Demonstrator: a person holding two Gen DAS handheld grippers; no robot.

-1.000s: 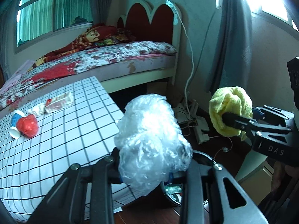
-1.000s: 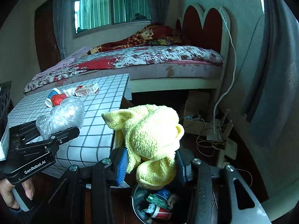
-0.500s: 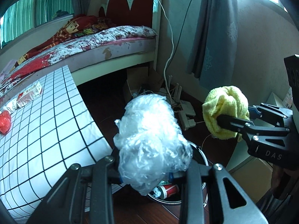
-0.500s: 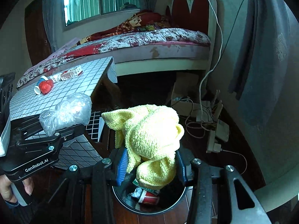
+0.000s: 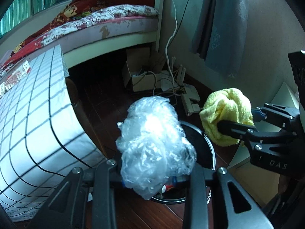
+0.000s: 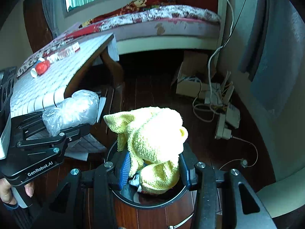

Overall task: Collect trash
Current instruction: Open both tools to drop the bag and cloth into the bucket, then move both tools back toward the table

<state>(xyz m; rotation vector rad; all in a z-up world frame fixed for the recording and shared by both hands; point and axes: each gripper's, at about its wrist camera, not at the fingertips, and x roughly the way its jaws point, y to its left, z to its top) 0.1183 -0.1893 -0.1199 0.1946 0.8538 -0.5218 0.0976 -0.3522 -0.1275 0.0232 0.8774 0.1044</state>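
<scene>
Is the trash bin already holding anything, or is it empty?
Not empty. Below the yellow cloth, the bin holds a few pieces of colourful trash.

The left gripper (image 5: 152, 173) sat low at frame centre, jaws clamped on something. The right gripper (image 6: 152, 169) likewise, clamped. A hand (image 6: 11, 192) gripped the left handle at lower left.

cloth (image 6: 152, 133) yellow | bag (image 5: 154, 147) clear | tablecloth (image 5: 28, 114) white, black grid

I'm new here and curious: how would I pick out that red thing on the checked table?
Find the bed, then the grid-patterned table in front of it. Near the table's far end lies a crumpled red ball, touching a small white cup; the only solid red item there, beside paler wrappers.
</scene>
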